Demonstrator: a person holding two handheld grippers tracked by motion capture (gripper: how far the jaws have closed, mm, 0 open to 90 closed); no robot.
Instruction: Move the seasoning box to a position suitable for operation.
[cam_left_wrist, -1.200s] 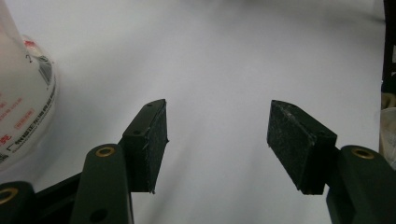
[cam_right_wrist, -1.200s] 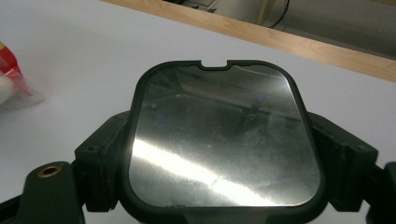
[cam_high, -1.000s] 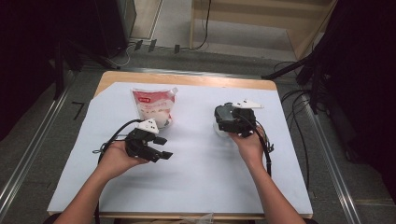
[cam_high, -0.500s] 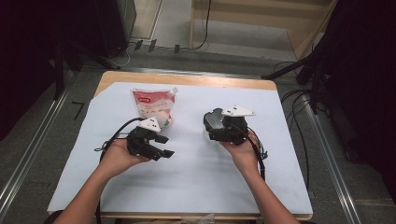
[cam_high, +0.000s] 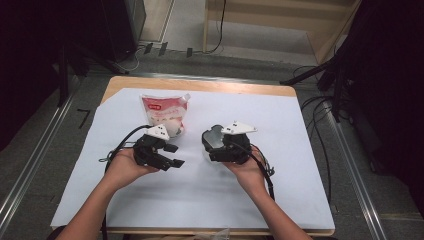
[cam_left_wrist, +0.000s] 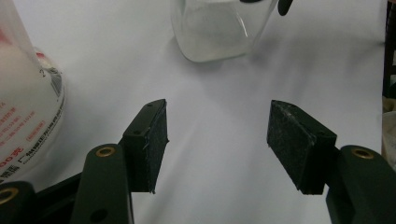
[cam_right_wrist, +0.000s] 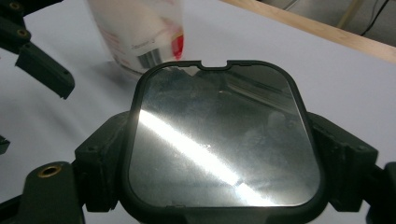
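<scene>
A white pouch with a red label (cam_high: 165, 114) stands on the white sheet at the back left, also close at hand (cam_left_wrist: 23, 107) (cam_right_wrist: 140, 32). My left gripper (cam_high: 174, 155) (cam_left_wrist: 217, 140) hovers open just in front of the pouch, with nothing between its pads. My right gripper (cam_high: 216, 144) (cam_right_wrist: 219, 154) is shut on a clear square container by its dark-rimmed, shiny lid (cam_right_wrist: 219, 140) (cam_high: 212, 136). The container's clear body (cam_left_wrist: 215, 28) rests on the sheet a short way ahead of my left jaws. One jaw of the left gripper (cam_right_wrist: 44, 70) shows at the left of the right gripper view.
A white sheet (cam_high: 200, 200) covers a wooden table whose back edge (cam_high: 200, 84) shows. Cables (cam_high: 320, 115) lie on the floor at the right, and metal rails (cam_high: 35, 160) run along both sides. Dark equipment stands behind the table.
My right gripper has carried the lidded container leftward toward the table's middle, closer to the left gripper. The left gripper and the pouch have stayed put.
</scene>
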